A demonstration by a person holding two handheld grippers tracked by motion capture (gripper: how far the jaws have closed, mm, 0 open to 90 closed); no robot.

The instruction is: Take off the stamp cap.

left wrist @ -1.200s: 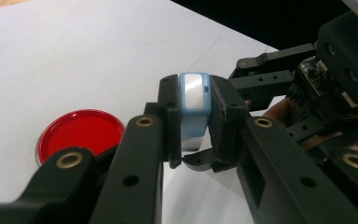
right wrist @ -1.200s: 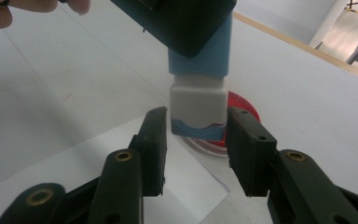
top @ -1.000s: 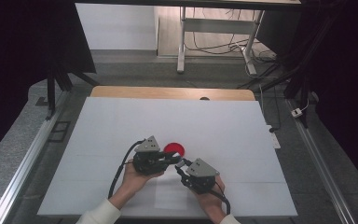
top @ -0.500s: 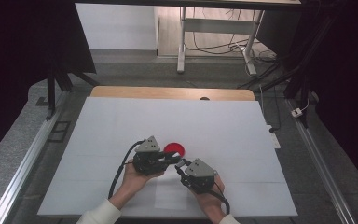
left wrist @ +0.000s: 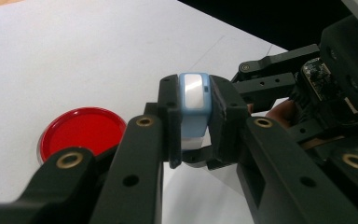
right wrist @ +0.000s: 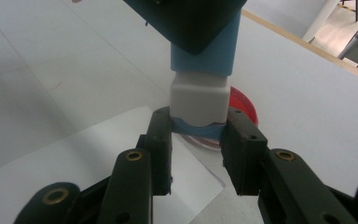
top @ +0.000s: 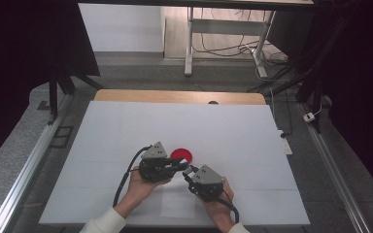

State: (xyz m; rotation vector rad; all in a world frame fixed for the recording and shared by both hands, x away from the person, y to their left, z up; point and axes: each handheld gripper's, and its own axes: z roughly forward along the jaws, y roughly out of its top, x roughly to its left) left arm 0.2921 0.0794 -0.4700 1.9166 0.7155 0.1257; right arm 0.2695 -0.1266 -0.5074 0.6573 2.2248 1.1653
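The left hand-held gripper (left wrist: 193, 123) is clamping a blue-and-white block (left wrist: 194, 105) while the right hand-held gripper (right wrist: 196, 144) is pinching its white end above the desk (top: 126, 126), beside a red lid (top: 181, 155).

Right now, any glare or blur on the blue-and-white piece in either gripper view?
Left gripper view: glare washes out the pale face of the blue-and-white piece, and the near fingers are soft. Right gripper view: its white end looks evenly lit and sharp; the red dish behind is slightly blurred.

Light: bright, even, from overhead on the white table (top: 126, 126)
Surroundings: dark past the table's edges
Shadows: soft, faint
Focus: near jaws blurred in both gripper views
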